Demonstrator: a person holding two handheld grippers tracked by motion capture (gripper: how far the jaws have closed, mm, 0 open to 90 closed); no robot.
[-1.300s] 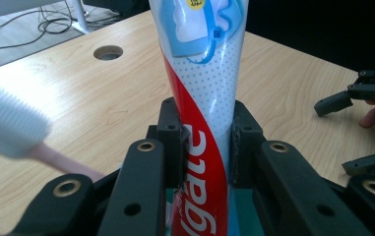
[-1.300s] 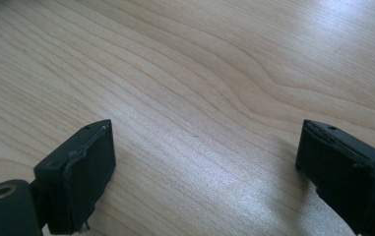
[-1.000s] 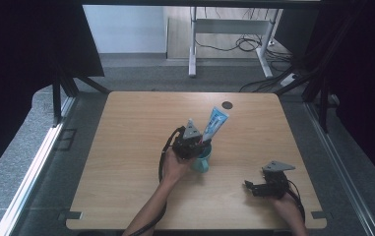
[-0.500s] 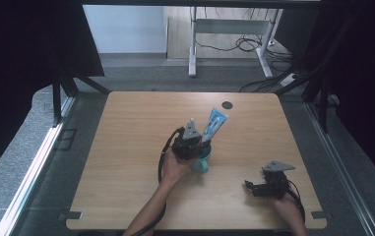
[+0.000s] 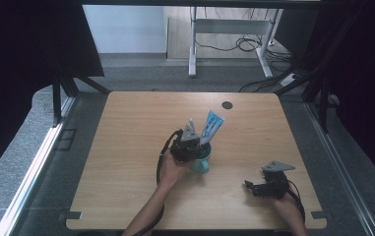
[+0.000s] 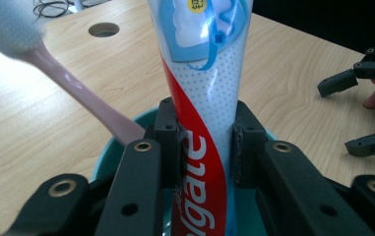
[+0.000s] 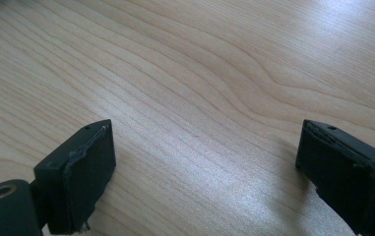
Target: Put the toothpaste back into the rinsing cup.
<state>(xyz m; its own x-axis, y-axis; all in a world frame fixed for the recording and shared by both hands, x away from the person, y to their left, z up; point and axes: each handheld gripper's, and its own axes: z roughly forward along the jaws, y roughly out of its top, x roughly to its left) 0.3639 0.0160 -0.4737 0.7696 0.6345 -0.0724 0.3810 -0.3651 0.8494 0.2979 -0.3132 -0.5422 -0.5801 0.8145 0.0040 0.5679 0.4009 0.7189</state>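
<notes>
A white, red and blue toothpaste tube stands upright in a teal cup near the table's middle. My left gripper is shut on the tube, one pad pressing on each side just above the cup's rim. A toothbrush with a pink handle leans out of the same cup. From the high view, the tube and the toothbrush stick up past the left gripper over the cup. My right gripper rests low near the front right, open, with bare wood between its jaws.
The wooden table has a round cable hole near its far edge. In the left gripper view the right gripper lies off to the right. A desk frame and cables stand on the floor beyond the table.
</notes>
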